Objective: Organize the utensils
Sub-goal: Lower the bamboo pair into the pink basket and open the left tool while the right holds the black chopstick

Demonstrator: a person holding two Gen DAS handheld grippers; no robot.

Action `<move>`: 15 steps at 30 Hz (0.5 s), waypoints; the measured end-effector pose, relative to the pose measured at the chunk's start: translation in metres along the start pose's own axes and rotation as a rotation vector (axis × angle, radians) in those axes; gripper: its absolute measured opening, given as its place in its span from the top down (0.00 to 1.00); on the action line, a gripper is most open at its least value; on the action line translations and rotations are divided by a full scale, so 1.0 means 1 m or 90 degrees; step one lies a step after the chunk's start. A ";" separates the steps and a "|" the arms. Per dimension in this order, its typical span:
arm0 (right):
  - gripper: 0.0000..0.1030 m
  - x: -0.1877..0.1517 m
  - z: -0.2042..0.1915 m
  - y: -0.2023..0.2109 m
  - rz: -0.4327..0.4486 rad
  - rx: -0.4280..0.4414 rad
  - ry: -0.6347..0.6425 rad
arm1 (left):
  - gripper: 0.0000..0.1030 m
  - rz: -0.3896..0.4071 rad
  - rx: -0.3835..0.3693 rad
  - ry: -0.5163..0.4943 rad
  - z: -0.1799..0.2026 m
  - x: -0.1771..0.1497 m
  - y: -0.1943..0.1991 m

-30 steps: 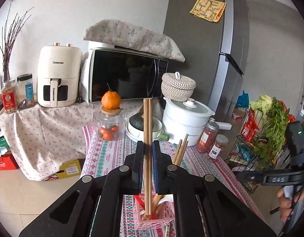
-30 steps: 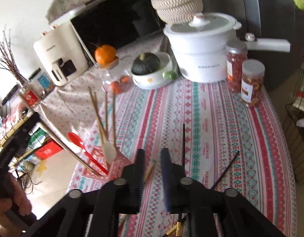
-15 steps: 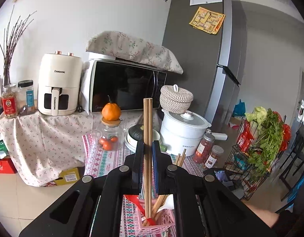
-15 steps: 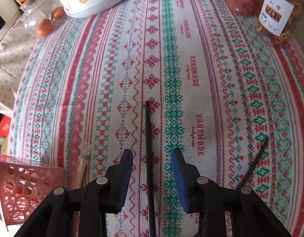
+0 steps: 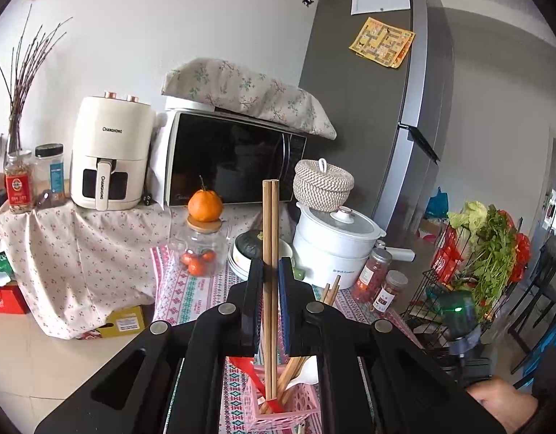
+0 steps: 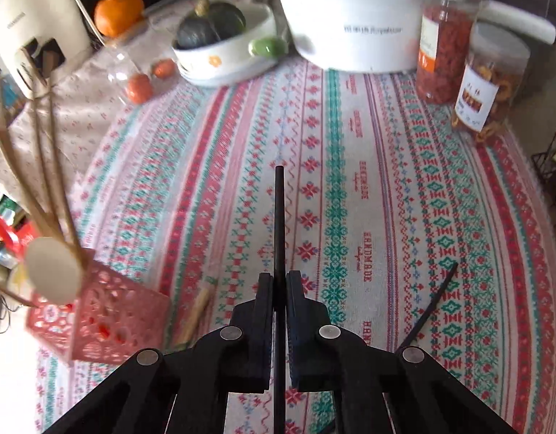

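My left gripper (image 5: 270,271) is shut on a pair of wooden chopsticks (image 5: 270,217) that stand upright, lower ends inside the pink basket (image 5: 296,405). The basket also holds a red spoon (image 5: 252,376), a white spoon (image 6: 54,275) and more wooden chopsticks (image 6: 50,181). The jaws of my right gripper (image 6: 279,278) are closing on a black chopstick (image 6: 279,217), and the pads press its sides just above the patterned tablecloth (image 6: 386,181). To the right a second black chopstick (image 6: 431,303) lies on the cloth. Beside the pink basket (image 6: 108,311) lies one wooden chopstick (image 6: 196,313).
At the back of the table stand a white pot (image 6: 354,29), two snack jars (image 6: 444,54), a bowl with a squash (image 6: 220,36) and a glass jar of tomatoes (image 6: 140,79). A wire rack of vegetables (image 5: 487,253) stands off the table's right edge.
My right gripper came down over the black chopstick and its jaws closed onto it. The left gripper kept the wooden chopsticks over the basket almost without moving.
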State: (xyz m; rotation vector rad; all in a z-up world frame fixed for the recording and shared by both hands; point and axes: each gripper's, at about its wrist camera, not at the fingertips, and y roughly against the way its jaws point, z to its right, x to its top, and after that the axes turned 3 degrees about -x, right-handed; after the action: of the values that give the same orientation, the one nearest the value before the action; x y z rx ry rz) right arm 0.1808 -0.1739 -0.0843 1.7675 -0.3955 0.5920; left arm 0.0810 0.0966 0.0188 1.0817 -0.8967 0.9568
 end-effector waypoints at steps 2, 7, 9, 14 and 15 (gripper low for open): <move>0.95 -0.004 -0.009 0.031 0.044 0.018 0.004 | 0.92 0.005 0.002 0.001 0.001 -0.001 0.003; 0.95 -0.012 -0.016 0.093 0.139 0.057 0.019 | 0.92 0.013 0.009 -0.002 0.002 -0.005 0.008; 0.95 -0.014 -0.021 0.109 0.171 0.069 0.026 | 0.92 0.011 0.010 -0.004 0.003 -0.007 0.006; 0.95 -0.012 -0.033 0.140 0.218 0.101 0.039 | 0.92 -0.011 0.008 -0.005 0.006 -0.014 -0.005; 0.95 -0.011 -0.035 0.144 0.224 0.107 0.042 | 0.92 -0.016 0.009 -0.012 0.007 -0.015 -0.009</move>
State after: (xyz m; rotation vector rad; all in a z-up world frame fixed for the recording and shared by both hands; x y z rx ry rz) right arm 0.0858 -0.1795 0.0302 1.8455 -0.6337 0.9541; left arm 0.0833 0.0853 0.0038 1.1134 -0.8910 0.9351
